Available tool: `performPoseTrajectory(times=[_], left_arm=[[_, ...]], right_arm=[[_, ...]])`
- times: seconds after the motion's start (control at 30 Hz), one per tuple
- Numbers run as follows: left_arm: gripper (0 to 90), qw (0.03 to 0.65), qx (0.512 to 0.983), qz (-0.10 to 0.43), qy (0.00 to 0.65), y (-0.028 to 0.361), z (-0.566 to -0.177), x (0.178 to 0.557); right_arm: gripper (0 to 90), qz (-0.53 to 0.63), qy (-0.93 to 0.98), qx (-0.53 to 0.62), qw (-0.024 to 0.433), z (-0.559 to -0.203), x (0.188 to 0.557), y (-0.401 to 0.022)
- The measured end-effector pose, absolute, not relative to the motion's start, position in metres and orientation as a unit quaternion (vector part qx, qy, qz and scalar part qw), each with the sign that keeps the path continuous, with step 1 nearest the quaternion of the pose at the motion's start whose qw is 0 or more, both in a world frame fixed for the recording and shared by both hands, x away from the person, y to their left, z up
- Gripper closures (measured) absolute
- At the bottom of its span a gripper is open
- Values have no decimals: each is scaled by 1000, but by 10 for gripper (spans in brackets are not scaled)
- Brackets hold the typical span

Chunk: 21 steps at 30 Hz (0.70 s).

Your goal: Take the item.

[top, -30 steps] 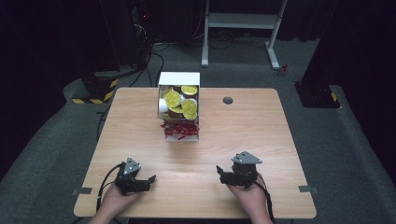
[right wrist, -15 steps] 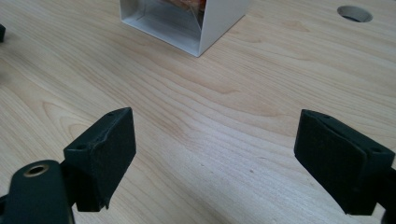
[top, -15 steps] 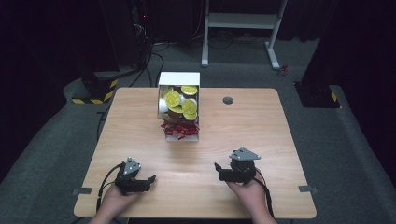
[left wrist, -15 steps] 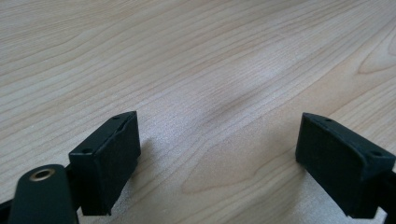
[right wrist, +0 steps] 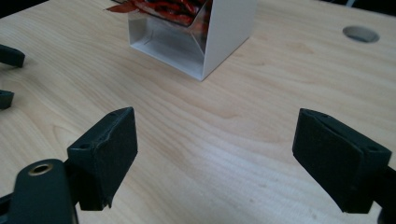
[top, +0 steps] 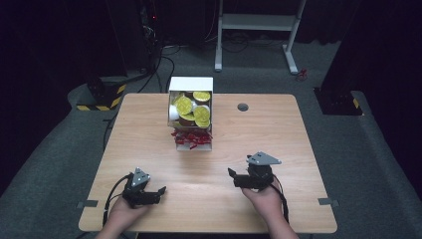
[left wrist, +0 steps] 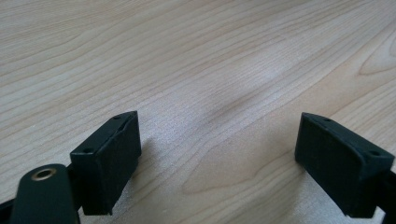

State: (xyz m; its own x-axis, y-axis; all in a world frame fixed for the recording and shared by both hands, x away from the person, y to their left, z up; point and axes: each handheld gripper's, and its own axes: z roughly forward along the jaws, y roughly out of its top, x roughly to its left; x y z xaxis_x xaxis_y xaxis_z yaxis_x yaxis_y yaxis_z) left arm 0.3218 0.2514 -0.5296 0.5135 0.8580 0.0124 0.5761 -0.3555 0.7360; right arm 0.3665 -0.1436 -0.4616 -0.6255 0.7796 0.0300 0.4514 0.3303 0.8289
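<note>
Left hand sits at the near left corner of the light wooden table, holding the left black two-jaw gripper. Its jaws are spread wide and hold nothing; in the left gripper view only bare wood grain lies between them, close below. It points toward the table's right side.

Mid-table, toward the far edge, stands the white open-topped rectangular box. Its far part holds yellow-green round pieces; its near part holds small red wrapped pieces. What they are exactly is hard to tell. The box is well apart from both grippers, forward of them and roughly between them.

A round grey hole cap is set in the table just right of the box.

Right hand at near right holds the right black two-jaw gripper, grey three-cornered plate on top, jaws wide apart and empty. The right gripper view shows the box's white corner ahead, slightly left of centre, not between the jaws.
</note>
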Motion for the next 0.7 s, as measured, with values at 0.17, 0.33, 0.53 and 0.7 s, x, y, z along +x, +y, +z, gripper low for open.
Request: performPoseTrajectory(times=[0.17,0.33,0.53,0.7], left_arm=[[147,345,798,205,449,251,-529,322],[145,348,798,203,448,252,-530,322],[144,348,798,203,448,252,-530,323],[144,348,798,203,448,252,-530,323]], right_arm=[[152,437,789,384,196,-453,369,-140],[163,443,786,379,204,-450,370,-137],[175,448,786,378,195,-449,373,-130],[186,447,787,374,200,-450,375,-128]])
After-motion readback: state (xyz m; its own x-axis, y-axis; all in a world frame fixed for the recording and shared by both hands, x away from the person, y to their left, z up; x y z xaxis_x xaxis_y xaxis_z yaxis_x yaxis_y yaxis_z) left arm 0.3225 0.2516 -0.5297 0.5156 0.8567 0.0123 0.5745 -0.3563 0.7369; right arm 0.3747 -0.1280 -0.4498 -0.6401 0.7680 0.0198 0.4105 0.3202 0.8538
